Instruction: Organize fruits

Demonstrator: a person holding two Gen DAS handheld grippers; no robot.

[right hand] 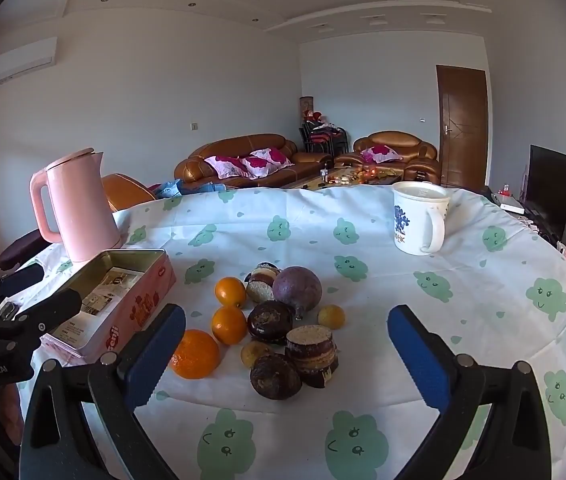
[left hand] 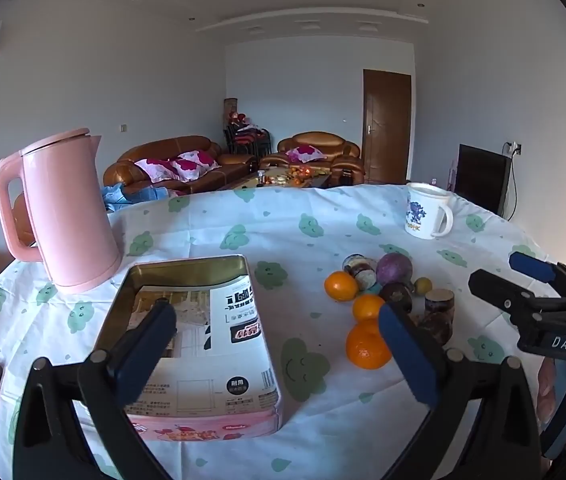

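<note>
Both grippers are wide open and hold nothing. The left gripper (left hand: pixel 279 344) hangs over the open tin box (left hand: pixel 187 344), whose long side runs away from the camera. The right gripper (right hand: pixel 287 352) faces the fruit pile on the desk (right hand: pixel 463 300): three oranges (right hand: pixel 197 354) in a row, then one purple passion fruit (right hand: pixel 297 286). Farther back stand one pink kettle (right hand: pixel 79 208) and one white mug (right hand: pixel 419 218).

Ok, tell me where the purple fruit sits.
In the right wrist view the purple fruit sits at the pile's far side, between the oranges and the white mug.
</note>
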